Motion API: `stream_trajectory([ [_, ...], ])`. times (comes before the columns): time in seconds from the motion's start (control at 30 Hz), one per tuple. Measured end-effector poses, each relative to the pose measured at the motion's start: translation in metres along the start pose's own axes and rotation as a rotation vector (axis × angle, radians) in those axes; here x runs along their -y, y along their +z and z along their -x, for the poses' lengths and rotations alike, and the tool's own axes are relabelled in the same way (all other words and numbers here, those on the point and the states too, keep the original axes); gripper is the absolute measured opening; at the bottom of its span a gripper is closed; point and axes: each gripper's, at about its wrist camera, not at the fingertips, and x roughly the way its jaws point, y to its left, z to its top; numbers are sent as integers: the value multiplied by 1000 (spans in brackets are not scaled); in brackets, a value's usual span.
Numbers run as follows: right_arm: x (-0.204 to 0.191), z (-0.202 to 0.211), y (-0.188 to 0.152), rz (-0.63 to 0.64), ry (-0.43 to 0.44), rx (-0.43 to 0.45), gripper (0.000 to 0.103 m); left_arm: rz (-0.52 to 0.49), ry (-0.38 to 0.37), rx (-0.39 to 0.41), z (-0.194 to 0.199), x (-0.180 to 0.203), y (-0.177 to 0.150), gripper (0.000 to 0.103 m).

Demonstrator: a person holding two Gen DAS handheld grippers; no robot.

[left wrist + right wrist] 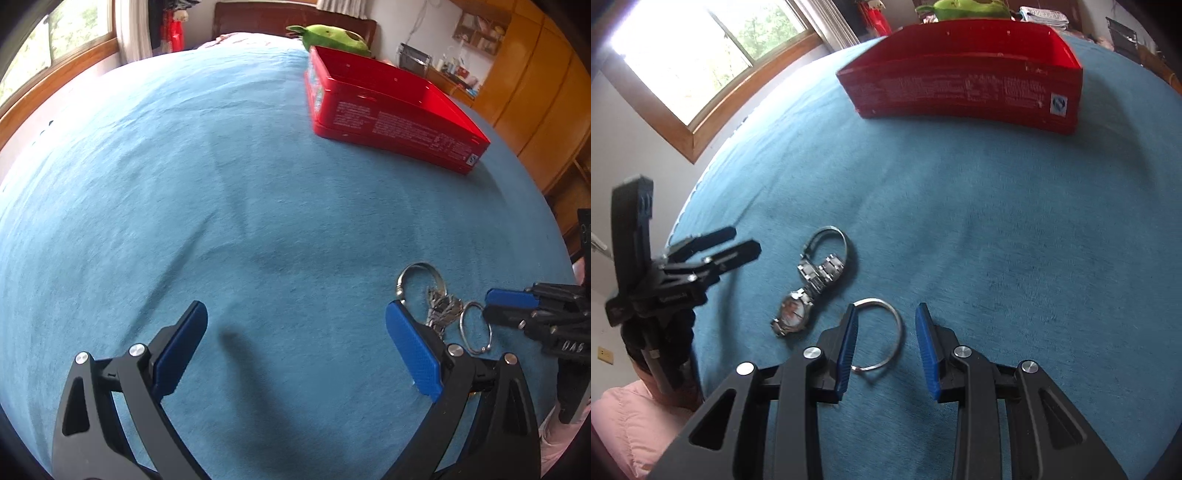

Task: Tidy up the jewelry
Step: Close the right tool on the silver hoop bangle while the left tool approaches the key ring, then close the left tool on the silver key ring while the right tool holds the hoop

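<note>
Bedroom setting: blue blanket (229, 206) spread over a bed, wooden-framed window (701, 66) at one side, wooden wardrobe (528, 85) at the other, dark headboard (273, 18) at the far end

Red box (964, 88): open-topped, printed text along its long side, standing on the blanket toward the far end; nothing of its floor shows from either camera. Green plush toy (332, 37) lies just behind it

Watch (809, 288): metal bracelet type, pale dial face up, lying flat on the blanket with the strap curled into a loop at its far end; well apart from the red box. In the left wrist view it sits just beyond the right-hand finger of the left gripper, partly hidden by it

Ring (882, 332): large, thin, silver-coloured hoop, lying flat on the blanket just beside the watch, on the side nearer the right gripper

Left gripper (295, 339): black frame, blue pads, jaws wide apart, nothing between them, low over bare blanket; the watch and ring lie to its right

Right gripper (886, 343): jaws apart, set low over the blanket; the ring lies between the fingers, its near left edge hidden behind the left pad (846, 354), with clear blanket between the ring and the right pad. Whether the left pad touches the ring cannot be told

Pink cloth (624, 424): at the near edge of the bed, beneath the left gripper
</note>
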Motion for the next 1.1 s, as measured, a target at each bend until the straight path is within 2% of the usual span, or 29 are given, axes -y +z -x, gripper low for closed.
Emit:
stream_trajectory([
  [0.07,-2,0,-1,26,-20,5,30,-29,16,-6,-6,9,5,96],
  [0.1,-5,0,-1,46,-44,8,21,-43,20,-13,-8,12,6,96],
  [0.2,-17,-4,-6,124,-118,18,14,-72,24,-37,-17,20,11,96],
  [0.27,-18,-5,-7,135,-112,10,3,-85,24,-52,-21,24,13,96],
  [0.47,-10,1,-8,108,-69,19,3,-172,-2,-114,-35,43,19,96],
  [0.57,-2,5,-7,77,-83,29,3,-215,-8,-129,-40,52,20,94],
  [0.7,11,10,-2,53,-97,49,3,-259,9,-135,-39,64,20,73],
  [0.77,19,12,-1,12,-59,44,7,-240,17,-135,-37,62,22,58],
  [0.8,20,14,-2,10,-58,48,7,-230,12,-136,-36,59,23,55],
  [0.87,19,19,-6,13,-58,57,7,-206,21,-127,-33,50,23,34],
  [0.93,18,25,-11,-5,-23,51,7,-176,25,-126,-30,41,23,22],
  [0.97,16,26,-12,-19,-6,42,7,-163,23,-127,-28,38,22,17],
  [1.1,18,24,-19,-105,41,-26,8,-133,33,-131,-23,31,17,16],
])
